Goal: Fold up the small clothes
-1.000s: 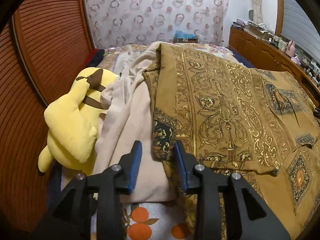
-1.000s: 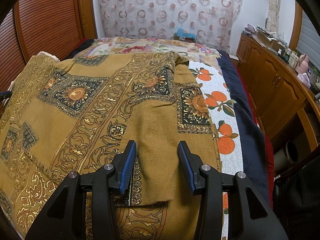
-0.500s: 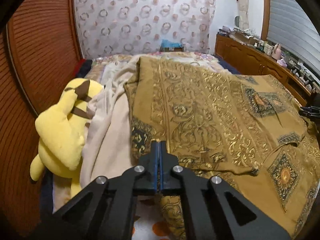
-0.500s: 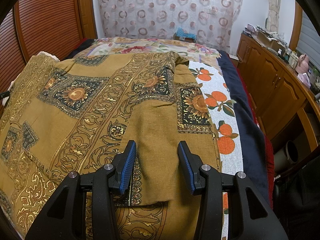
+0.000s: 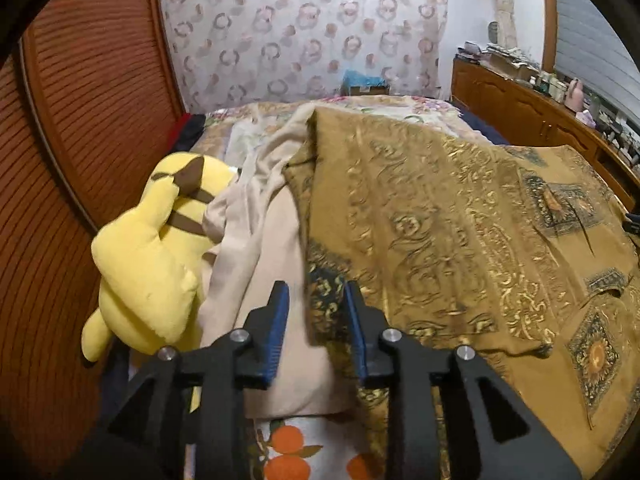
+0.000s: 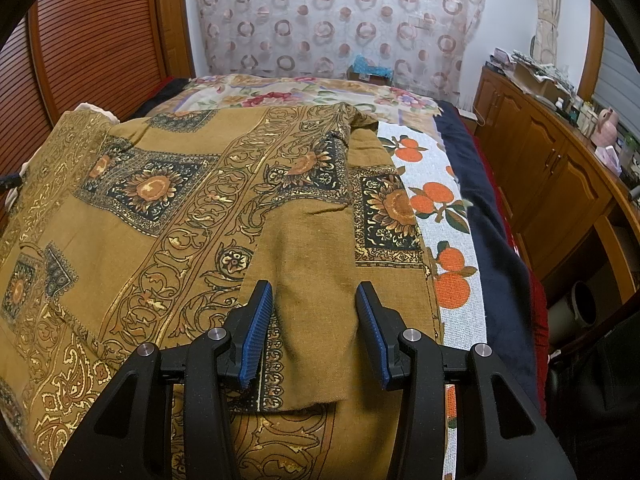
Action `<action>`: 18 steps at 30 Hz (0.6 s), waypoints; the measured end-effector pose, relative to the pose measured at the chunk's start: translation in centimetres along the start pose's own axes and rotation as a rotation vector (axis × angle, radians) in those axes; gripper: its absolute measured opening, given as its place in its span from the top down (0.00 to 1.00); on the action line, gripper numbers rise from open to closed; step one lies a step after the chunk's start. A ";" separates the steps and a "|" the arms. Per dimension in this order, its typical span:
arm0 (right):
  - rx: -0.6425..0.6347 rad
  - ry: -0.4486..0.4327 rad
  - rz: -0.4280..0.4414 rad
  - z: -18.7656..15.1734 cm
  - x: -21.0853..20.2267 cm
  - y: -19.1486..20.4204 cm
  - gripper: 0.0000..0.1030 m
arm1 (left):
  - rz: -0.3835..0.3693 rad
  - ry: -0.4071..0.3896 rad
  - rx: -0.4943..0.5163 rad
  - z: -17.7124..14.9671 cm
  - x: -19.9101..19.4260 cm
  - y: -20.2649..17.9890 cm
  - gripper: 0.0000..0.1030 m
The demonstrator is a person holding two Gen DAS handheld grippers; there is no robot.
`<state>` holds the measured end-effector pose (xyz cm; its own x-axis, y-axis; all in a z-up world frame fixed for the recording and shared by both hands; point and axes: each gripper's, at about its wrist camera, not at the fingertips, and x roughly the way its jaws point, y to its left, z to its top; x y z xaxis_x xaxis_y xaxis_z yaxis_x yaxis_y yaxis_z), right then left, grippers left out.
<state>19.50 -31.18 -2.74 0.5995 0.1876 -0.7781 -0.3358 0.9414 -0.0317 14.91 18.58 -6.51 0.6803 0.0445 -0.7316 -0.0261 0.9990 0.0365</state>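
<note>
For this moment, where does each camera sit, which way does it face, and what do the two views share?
Left wrist: rides on the left gripper, looking forward and down over the bed's left side at a yellow plush toy, a beige cloth and the ochre patterned garment; its opening fingers show, nothing pinched.
Right wrist: rides on the right gripper, looking forward and down at the garment's right part and an orange-print sheet; its open fingers show.
Shared: the garment, circle-print curtain, wooden cabinet.

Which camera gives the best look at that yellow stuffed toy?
The left wrist view: the yellow stuffed toy lies in full sight at the bed's left edge, beside the beige cloth. The right wrist view does not show it, only the patterned brown garment.
</note>
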 end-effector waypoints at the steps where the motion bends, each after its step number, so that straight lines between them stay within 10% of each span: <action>1: 0.000 0.000 0.000 0.0 0.0 0.0 0.58 | -0.012 0.007 -0.009 -0.1 0.2 0.2 0.75; 9: 0.000 0.000 0.000 0.0 0.0 0.0 0.58 | -0.045 -0.005 -0.047 -1.0 0.6 0.6 0.75; 12: -0.001 0.000 -0.001 0.0 0.0 0.0 0.58 | -0.097 -0.002 -0.043 -1.1 0.5 0.5 1.00; 18: -0.005 -0.002 0.005 0.0 0.0 0.0 0.61 | -0.095 -0.099 -0.023 -0.5 -2.5 -0.5 1.00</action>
<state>19.46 -31.18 -2.72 0.5995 0.1924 -0.7769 -0.3422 0.9391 -0.0315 12.85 17.93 -5.04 0.7492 -0.0496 -0.6605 0.0258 0.9986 -0.0456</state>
